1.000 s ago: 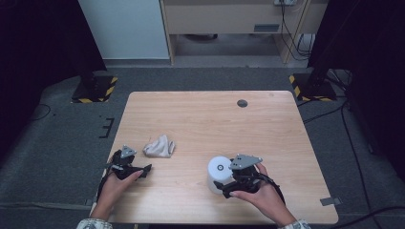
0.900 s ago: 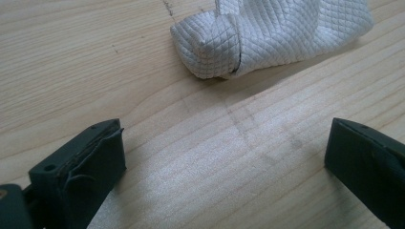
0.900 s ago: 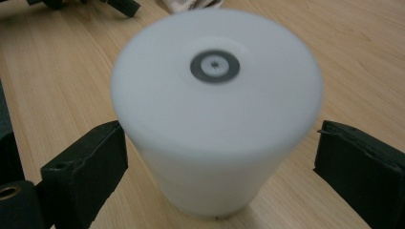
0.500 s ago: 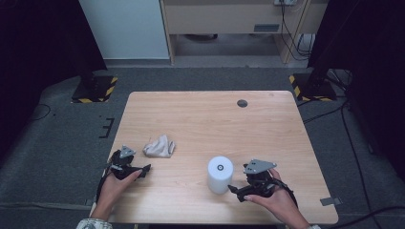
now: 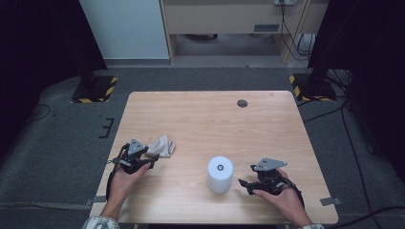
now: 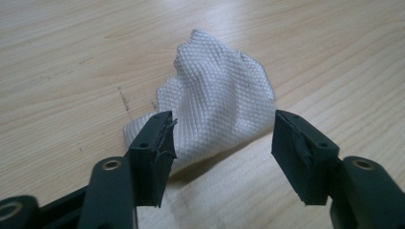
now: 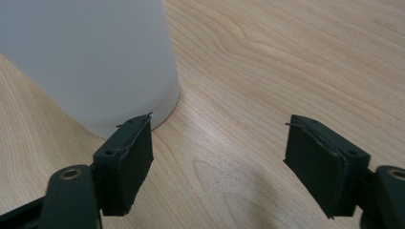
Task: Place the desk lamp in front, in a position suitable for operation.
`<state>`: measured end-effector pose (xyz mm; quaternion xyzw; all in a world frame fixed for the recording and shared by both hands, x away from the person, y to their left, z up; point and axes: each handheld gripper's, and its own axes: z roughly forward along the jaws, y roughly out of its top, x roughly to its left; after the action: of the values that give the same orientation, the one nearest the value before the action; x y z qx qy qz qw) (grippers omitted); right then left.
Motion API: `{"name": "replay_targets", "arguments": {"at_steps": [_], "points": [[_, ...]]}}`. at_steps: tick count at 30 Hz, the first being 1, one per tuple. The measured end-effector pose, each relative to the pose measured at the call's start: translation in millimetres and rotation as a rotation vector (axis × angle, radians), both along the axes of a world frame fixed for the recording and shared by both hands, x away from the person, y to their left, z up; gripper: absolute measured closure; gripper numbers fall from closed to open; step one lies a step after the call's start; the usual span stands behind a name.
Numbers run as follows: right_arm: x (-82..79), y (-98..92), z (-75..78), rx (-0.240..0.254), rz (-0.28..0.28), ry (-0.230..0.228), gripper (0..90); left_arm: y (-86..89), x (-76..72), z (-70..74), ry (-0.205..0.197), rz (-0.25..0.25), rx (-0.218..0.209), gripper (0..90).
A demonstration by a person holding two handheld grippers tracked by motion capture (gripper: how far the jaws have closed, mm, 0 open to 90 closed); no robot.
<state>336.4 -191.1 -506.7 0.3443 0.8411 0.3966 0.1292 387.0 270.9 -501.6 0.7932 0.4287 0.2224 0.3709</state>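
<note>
Wooden table (image 5: 200,119) on grey floor, dark stands at both far corners; a gripper in each hand near the front edge.

Left gripper (image 5: 143,161) sits at the table's left front, its tips at the crumpled white cloth (image 5: 161,146). In the left gripper view the jaws have just been closing and stand either side of the cloth's (image 6: 217,109) near end; the left pad looks to brush a fold, the right one is clear of it, so nothing is clamped. Right gripper (image 5: 244,183) rests at the right front, just beside the upright white roll (image 5: 220,174). Its jaws have likewise been closing, yet gape over bare wood; the roll (image 7: 90,62) stands to their left, next to one pad, not between them. Small dark disc (image 5: 242,103) lies near the far edge.
</note>
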Motion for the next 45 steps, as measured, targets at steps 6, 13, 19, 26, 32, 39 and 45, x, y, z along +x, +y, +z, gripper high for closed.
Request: {"name": "replay_targets", "arguments": {"at_steps": [6,13,19,26,32,39,45], "points": [[-7.4,8.0,1.0,0.020,0.044,-0.012,22.5,-10.5,19.2,-7.1,0.023,0.026,-0.005,42.7],[-12.4,19.5,0.7,0.021,0.094,-0.009,16.6,-20.4,33.8,-19.2,0.056,0.039,0.030,43.3],[-16.0,26.1,1.3,0.031,0.124,-0.009,14.0,-22.3,38.8,-25.3,0.070,0.048,0.032,48.5],[-20.7,40.4,4.3,0.034,0.159,-0.015,9.2,-29.0,36.2,-23.5,0.081,0.039,0.038,66.7],[-15.9,51.5,3.2,0.004,0.188,0.000,6.3,-29.5,34.5,-22.2,0.084,0.032,0.044,73.6],[-3.7,55.4,2.1,0.047,0.199,-0.003,7.7,-26.4,23.9,-13.1,0.079,0.026,-0.019,75.3],[-4.3,59.3,-1.0,0.045,0.215,-0.001,8.7,-29.0,8.3,3.6,0.041,0.001,-0.060,75.3]]}}
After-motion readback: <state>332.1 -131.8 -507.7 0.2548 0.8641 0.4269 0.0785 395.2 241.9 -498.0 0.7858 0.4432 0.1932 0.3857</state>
